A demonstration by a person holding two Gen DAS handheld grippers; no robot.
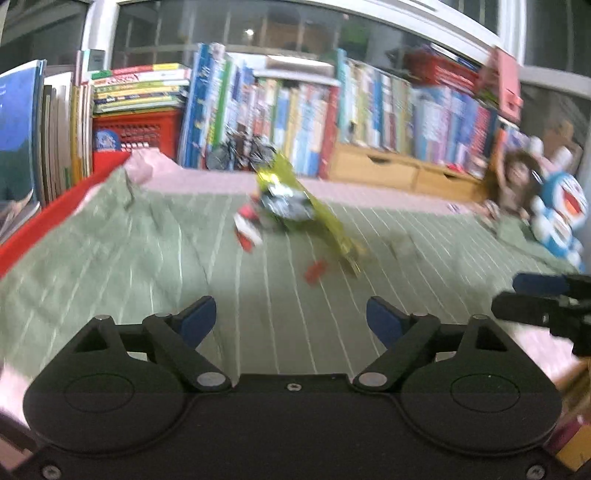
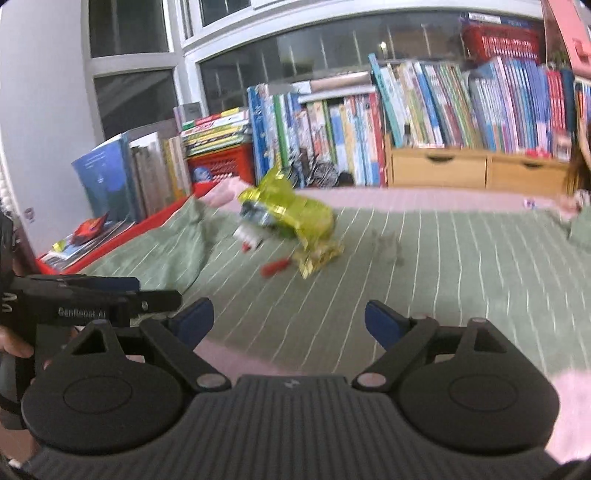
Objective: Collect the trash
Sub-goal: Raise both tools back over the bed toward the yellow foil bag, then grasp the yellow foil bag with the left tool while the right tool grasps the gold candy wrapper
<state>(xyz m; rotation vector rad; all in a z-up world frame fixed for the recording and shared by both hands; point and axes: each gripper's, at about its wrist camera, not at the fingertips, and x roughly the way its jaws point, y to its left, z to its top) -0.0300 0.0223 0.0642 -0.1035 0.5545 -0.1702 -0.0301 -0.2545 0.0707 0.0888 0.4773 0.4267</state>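
1. The surface is a bed spread with a green striped cover [image 1: 122, 254], rumpled into a ridge at its far left, over a pink sheet [image 1: 207, 179] that shows along the far edge and at the near corners.
2. A red border [image 2: 122, 236] runs along the left side of the bed; a few thin books lie flat just outside it.
3. Behind the bed stands a long row of upright books [image 2: 436, 107], with a red crate [image 1: 138, 129] bearing a flat stack of books at the left and pale wooden drawers [image 2: 476, 168] at the right. Dark windows [image 2: 129, 29] fill the wall above.
4. A blue-and-white plush toy [image 1: 563, 206] sits at the far right edge of the bed in the left wrist view.
5. The trash lies near the middle of the cover: a crumpled yellow-green foil wrapper [image 2: 295, 218], a small red-and-white packet [image 1: 246, 229] touching its left side, and a red scrap [image 2: 275, 266] just in front. A greyish scrap [image 2: 388, 242] lies to the right, apart from them; blur hides its detail.
6. The left claw [image 1: 291, 317] is spread wide, empty, over the cover, short of the trash.
7. The right claw [image 2: 288, 317] is likewise wide and empty, near the edge of the bed, well apart from the wrapper.
8. Nothing lies between either claw and the trash; the two claws sit side by side.
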